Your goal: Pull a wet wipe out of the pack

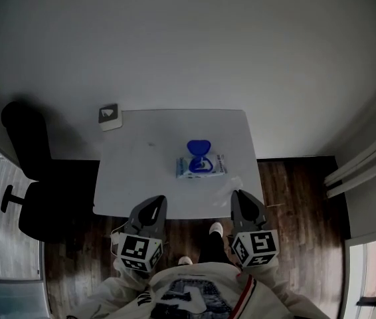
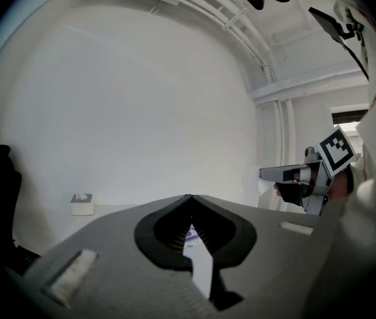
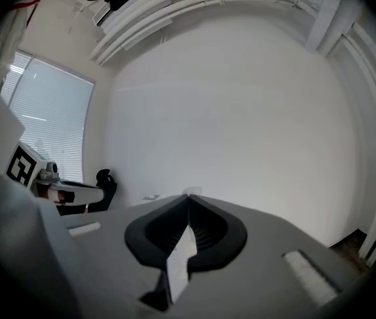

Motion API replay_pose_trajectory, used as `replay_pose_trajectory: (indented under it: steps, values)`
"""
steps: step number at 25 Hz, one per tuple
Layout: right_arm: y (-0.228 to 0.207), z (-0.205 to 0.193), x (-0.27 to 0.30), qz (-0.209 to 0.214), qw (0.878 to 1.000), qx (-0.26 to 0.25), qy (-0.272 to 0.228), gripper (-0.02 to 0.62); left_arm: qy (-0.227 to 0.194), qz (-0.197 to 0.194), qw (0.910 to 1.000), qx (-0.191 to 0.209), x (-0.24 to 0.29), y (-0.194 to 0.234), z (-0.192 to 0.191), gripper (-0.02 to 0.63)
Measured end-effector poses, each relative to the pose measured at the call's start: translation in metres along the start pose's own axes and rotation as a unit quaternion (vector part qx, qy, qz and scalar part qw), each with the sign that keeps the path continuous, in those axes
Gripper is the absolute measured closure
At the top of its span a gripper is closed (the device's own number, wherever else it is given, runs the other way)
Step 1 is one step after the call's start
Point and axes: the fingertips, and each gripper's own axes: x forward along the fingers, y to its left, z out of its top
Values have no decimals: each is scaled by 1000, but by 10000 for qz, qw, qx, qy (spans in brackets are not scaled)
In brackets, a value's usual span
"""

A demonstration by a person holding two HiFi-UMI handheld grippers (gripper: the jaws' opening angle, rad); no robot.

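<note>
Judging by the layout, the approach has barely begun: the left gripper [image 1: 152,203] hangs at the counter's [image 1: 128,178] near edge, fingers closed on nothing. Mid-counter lies the pack [image 1: 201,167], white and blue, its blue lid [image 1: 199,146] flipped up. The right gripper [image 1: 242,198], likewise closed and empty, must open and reach in.

Before you, a white surface [image 1: 148,171] stands on a dark wood floor [image 1: 294,185]. A small white box [image 1: 110,117] sits at its far left corner, and a black office chair [image 1: 32,178] stands to its left.
</note>
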Motion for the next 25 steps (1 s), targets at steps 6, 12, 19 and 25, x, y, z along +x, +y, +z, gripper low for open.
replay_pose_trajectory:
  steps: [6, 12, 19, 25]
  values:
    - [22, -6, -30, 29, 10000, -42, 37, 589, 109, -150, 9997, -136, -27, -14, -16, 604]
    - [19, -6, -45, 34, 9999, -120, 70, 589, 52, -173, 9998, -110, -32, -30, -13, 604]
    - [7, -1, -51, 125, 9999, -73, 83, 589, 1, -11, 10000, -24, -32, -44, -1, 604]
    - [0, -5, -59, 230, 9997, -28, 85, 589, 55, 99, 9999, -39, -35, -57, -8, 604]
